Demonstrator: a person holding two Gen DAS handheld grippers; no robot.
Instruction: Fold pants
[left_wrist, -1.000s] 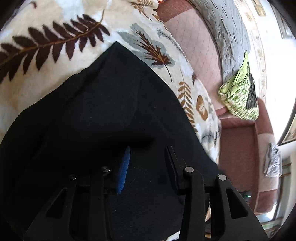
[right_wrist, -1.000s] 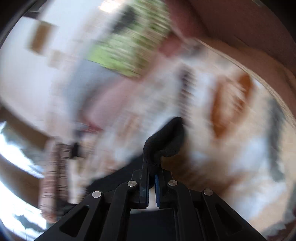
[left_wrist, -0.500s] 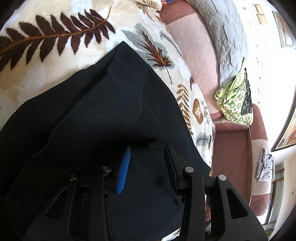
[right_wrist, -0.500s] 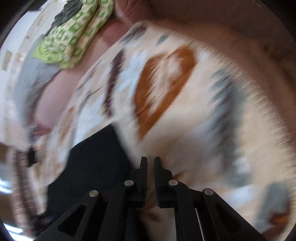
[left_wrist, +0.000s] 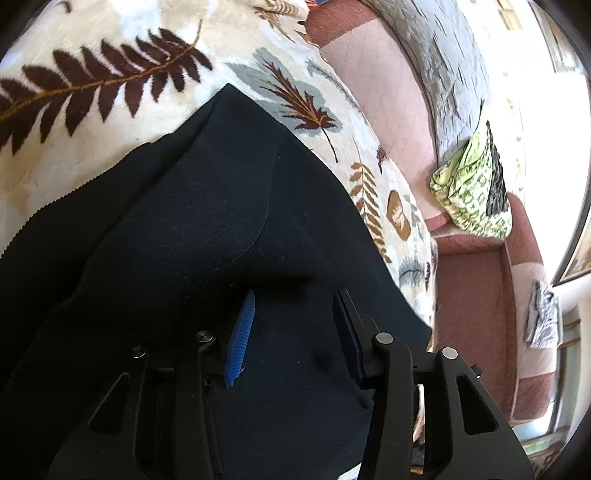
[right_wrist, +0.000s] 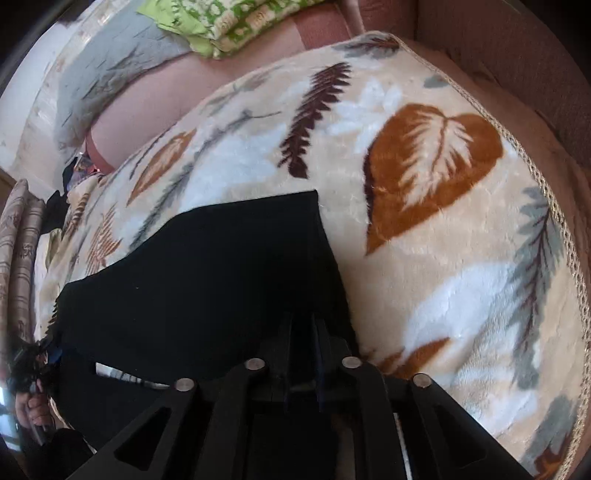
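On our left side, little has changed. Our left gripper (left_wrist: 291, 332) was over the black pants (left_wrist: 192, 229) a moment ago, and it is over them now. Its jaws are opening a bit wider. The dark cloth lies under and between the two fingers, but the blue pad (left_wrist: 240, 336) does not press on it, so this gripper holds nothing. The pants spread out ahead of it and off to its left side. A folded layer with a curved edge sits just in front of the fingers. The leaf blanket (left_wrist: 110, 74) shows beyond the cloth.

On our right side, a lot has changed. A second ago our right gripper (right_wrist: 303, 325) was pinching a bunch of the black cloth up in the air. Now that cloth is down flat on the leaf blanket. The jaws are opening, but the gap is only a thin slit. We see no cloth pinched in the slit, so we think this gripper has let go. The pants lie right under its fingertips and run out ahead and to its left. The bare blanket is to its right.

We think this means one fold has just been laid down. The pants look folded over now. Next we may need to smooth them or fold them once more.
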